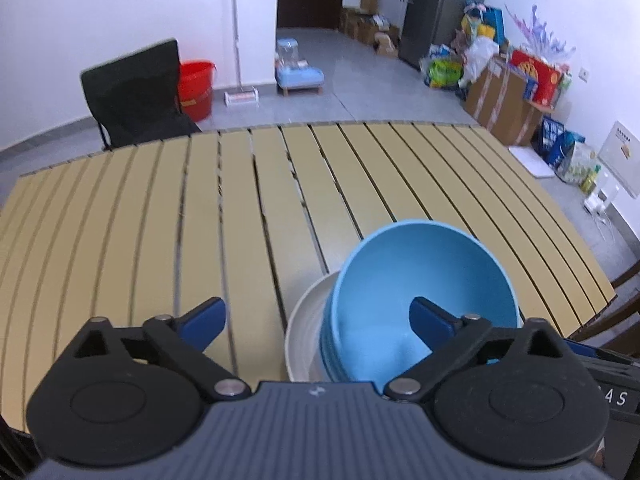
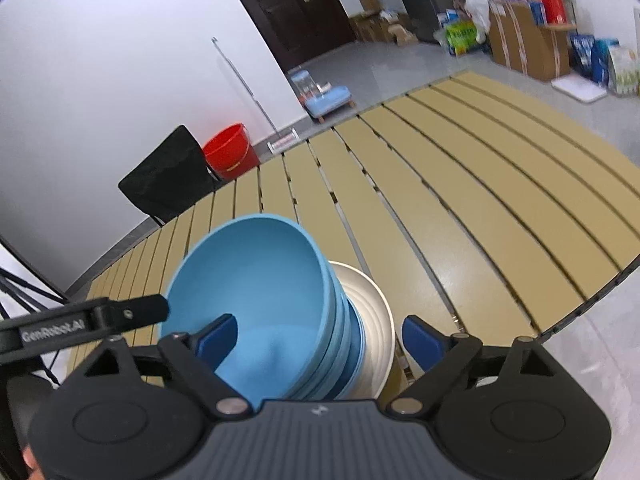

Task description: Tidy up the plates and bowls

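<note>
The left gripper (image 1: 318, 316) is seen spread wide with nothing clamped; its right finger appears in front of the stack of blue bowls (image 1: 420, 304). The right gripper (image 2: 320, 338) is likewise spread wide and empty, the stack rising between its blue fingertips (image 2: 218, 338) without being pressed. The bowls are nested on a cream plate (image 2: 374, 320), set near the front edge of the slatted worktop (image 1: 240, 208). A black chair (image 1: 136, 96) and red bucket (image 1: 196, 86) are seen beyond.

I'm seeing my left gripper (image 1: 318, 316) and right gripper (image 2: 318, 340) wearing blue fingertip pads on black linkage arms with silver pivot screws, round black hubs flanking ribbed grey bodies bearing small white logos.
</note>
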The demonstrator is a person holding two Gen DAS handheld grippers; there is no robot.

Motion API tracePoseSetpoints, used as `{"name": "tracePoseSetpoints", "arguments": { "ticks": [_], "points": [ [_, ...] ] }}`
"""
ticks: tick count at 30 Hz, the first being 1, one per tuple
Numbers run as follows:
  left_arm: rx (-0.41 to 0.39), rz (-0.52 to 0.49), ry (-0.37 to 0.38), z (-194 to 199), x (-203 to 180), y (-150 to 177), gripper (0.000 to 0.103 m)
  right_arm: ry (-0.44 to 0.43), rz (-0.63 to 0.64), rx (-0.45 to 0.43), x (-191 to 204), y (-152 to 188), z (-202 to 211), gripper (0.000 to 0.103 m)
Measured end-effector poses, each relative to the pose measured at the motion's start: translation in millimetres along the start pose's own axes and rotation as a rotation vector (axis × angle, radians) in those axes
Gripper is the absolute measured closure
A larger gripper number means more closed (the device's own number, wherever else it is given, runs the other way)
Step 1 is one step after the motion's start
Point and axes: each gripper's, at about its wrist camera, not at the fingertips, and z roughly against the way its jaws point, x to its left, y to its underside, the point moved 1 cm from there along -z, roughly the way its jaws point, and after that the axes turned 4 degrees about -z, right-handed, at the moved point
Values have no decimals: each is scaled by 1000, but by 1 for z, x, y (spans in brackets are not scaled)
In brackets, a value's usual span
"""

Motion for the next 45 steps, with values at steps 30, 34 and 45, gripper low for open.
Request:
{"name": "tracePoseSetpoints", "arguments": {
  "ticks": [30,34,45],
  "points": [
    [-357,-3,-147,164,24,155,0,18,501,-350,53,128,144,0],
    [-372,-12,-145,169,20,173,0,31,512,-358,52,139,152,0],
    [-398,-6,-147,181,15,197,0,13,490,-373,43,154,167,0]
  ]
}}
